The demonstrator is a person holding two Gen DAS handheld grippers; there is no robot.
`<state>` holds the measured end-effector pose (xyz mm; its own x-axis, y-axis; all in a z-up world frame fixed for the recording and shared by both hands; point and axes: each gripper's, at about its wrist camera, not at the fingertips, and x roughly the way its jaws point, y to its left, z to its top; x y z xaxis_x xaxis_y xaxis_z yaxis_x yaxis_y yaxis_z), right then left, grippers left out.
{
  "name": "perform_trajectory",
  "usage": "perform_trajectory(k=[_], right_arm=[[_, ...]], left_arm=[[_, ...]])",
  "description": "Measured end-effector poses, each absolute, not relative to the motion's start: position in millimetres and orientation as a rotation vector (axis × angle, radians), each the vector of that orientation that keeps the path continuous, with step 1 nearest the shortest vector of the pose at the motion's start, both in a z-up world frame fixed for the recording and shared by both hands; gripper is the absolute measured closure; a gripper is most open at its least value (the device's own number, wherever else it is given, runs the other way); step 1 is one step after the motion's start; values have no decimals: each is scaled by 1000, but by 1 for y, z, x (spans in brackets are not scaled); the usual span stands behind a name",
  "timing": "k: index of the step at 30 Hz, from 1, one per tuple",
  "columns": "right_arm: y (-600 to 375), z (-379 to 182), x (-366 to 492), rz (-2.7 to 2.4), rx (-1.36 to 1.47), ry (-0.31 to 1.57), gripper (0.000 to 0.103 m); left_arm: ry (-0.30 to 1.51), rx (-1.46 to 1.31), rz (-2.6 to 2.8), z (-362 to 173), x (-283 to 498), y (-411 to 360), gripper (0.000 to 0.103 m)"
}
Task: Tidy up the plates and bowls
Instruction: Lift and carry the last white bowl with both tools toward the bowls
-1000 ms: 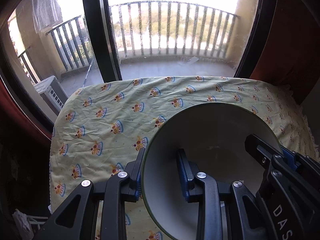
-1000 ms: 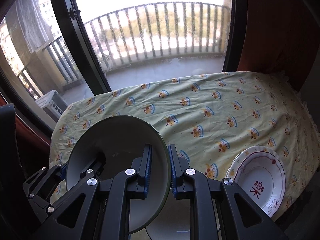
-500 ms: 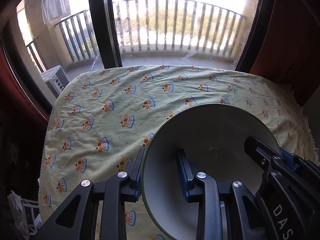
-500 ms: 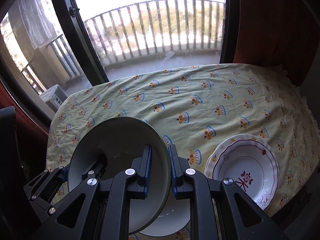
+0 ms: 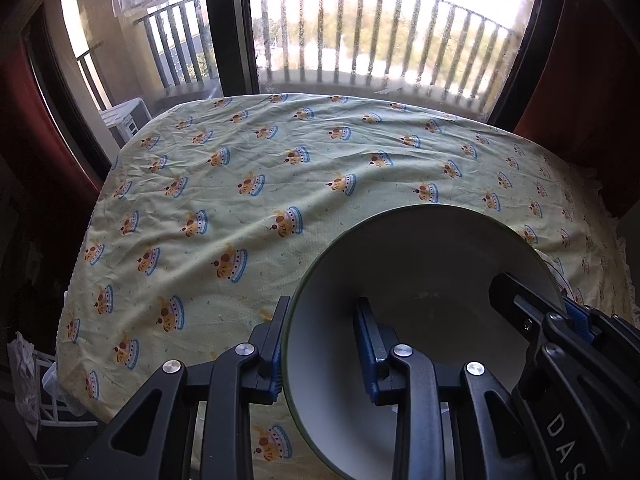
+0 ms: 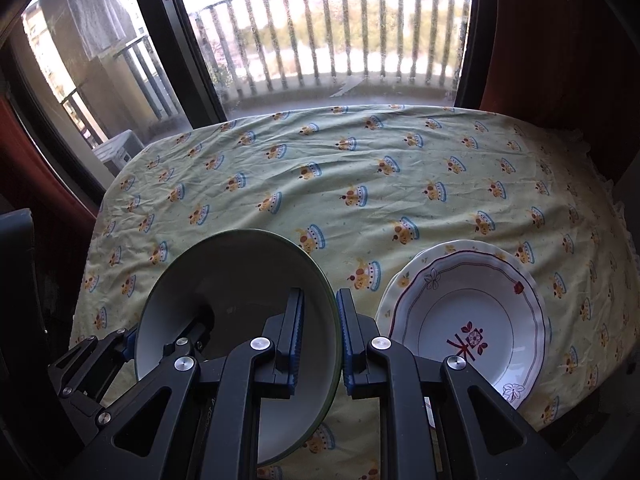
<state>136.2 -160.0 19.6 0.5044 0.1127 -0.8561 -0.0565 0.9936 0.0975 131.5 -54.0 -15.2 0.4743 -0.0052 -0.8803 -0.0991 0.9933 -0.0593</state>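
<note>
Both views have tipped further down since the earlier pictures, so more of the tabletop [image 6: 360, 168] shows, and the patterned plate [image 6: 472, 320] that sat at the lower right edge of the right wrist view now lies fuller in frame.

Behind everything stands a large window [image 6: 320, 40] with a dark frame, a balcony railing [image 5: 380, 40] outside and red curtains at the sides. The tabletop wears a creased yellow cloth [image 5: 280, 184] printed with small cakes. Over its near part hangs the green-rimmed bowl [image 5: 420, 280], white inside, tilted and clear of the cloth, gripped from two sides. It hides the cloth beneath it and, in the left wrist view, nearly all of the plate beyond it. The left hand-held gripper [image 5: 322, 346] is clamped on the bowl's left wall, one finger outside and one inside. The right hand-held gripper [image 6: 320, 332] is clamped on the opposite rim in the same way. The patterned plate, with scalloped red edging, rests flat just right of the bowl, on top of another plate [image 6: 404, 276] whose yellowish rim shows at its left.
</note>
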Motion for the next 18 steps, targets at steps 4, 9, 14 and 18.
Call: perform_trajectory(k=[4, 9, 14, 18], right_arm=[[-158, 10, 132, 126, 29, 1063, 83], [-151, -2, 134, 153, 2, 1092, 83], [-146, -6, 139, 164, -21, 1098, 83], [-142, -9, 144, 164, -35, 1102, 83]], left_arm=[[1099, -125, 81, -26, 127, -52, 75], [1113, -139, 103, -34, 125, -47, 75], [1119, -159, 109, -39, 129, -42, 75], [1132, -179, 107, -45, 133, -38, 75]])
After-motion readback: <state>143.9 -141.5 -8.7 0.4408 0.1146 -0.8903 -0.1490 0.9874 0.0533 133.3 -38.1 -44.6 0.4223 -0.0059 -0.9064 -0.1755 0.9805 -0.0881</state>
